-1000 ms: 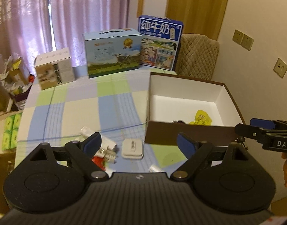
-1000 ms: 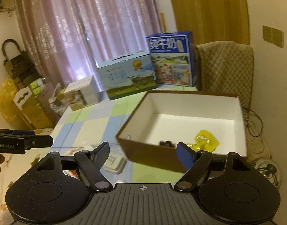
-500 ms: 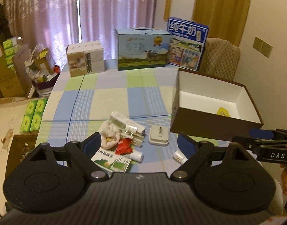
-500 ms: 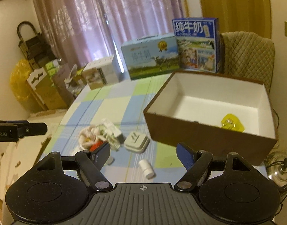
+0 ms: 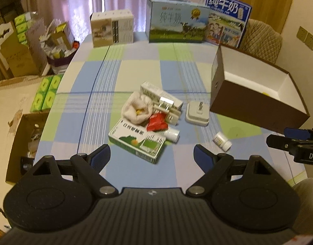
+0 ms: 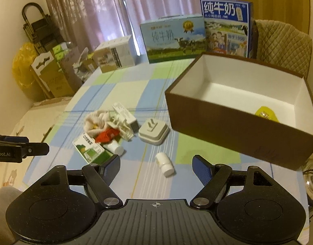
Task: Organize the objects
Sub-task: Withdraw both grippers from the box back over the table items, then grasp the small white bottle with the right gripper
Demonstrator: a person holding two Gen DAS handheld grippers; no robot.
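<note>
Mid-table pile point(image 5: 150, 114): one cloth point(image 5: 136, 109), one green box point(image 5: 137, 140), one red packet point(image 5: 156, 123), one tube point(image 5: 171, 133), white cartons. Beside it, one plug point(image 6: 153, 131) and one small bottle point(image 6: 164, 164). One open brown box point(image 6: 228, 126) right, holding a yellow packet point(image 6: 266, 114). Three cartons behind. Left gripper point(image 5: 152, 156) and right gripper point(image 6: 156, 166): fingers wide apart, empty, above the table point(image 5: 136, 71).

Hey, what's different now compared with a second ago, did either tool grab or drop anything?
Both tools, left tool and right tool, pulled back from the brown box, so the pile of small items came into view. Neither took or released anything; both stay open. The pile, box and yellow packet did not move.
</note>
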